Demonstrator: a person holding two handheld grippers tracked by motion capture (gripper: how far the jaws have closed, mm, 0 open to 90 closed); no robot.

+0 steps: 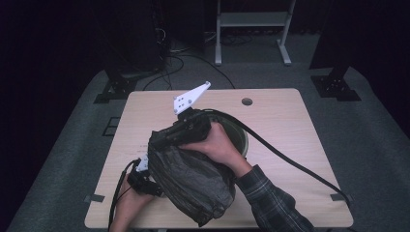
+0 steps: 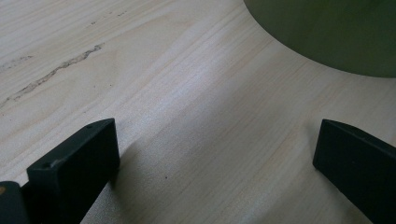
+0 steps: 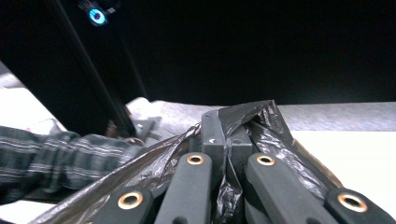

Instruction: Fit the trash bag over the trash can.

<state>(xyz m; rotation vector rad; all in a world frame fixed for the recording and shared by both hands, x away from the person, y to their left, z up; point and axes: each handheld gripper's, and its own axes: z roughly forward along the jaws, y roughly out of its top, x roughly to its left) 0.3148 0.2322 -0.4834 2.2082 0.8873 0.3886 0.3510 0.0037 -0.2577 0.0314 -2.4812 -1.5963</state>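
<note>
A crumpled black plastic bag (image 1: 188, 179) lies over the middle of the wooden table (image 1: 280, 116), its far end against a dark green round bowl (image 1: 243, 140). My right gripper (image 1: 169, 134), with a white three-cornered plate (image 1: 191, 99) on top, is held at the bag's upper edge. In the right gripper view the right gripper (image 3: 228, 135) is shut on a fold of the bag (image 3: 261, 116). My left gripper (image 1: 147, 166) sits low at the bag's left side. In its own view the left gripper (image 2: 217, 140) is open over bare wood, with the green bowl (image 2: 336, 32) ahead.
A thick black cable (image 1: 290, 159) runs from the right gripper to the table's right front corner. A round hole (image 1: 247, 101) sits near the far edge. A white metal stand (image 1: 251, 19) and dark equipment stand on the floor behind. A plaid sleeve (image 3: 56, 154) shows at the left.
</note>
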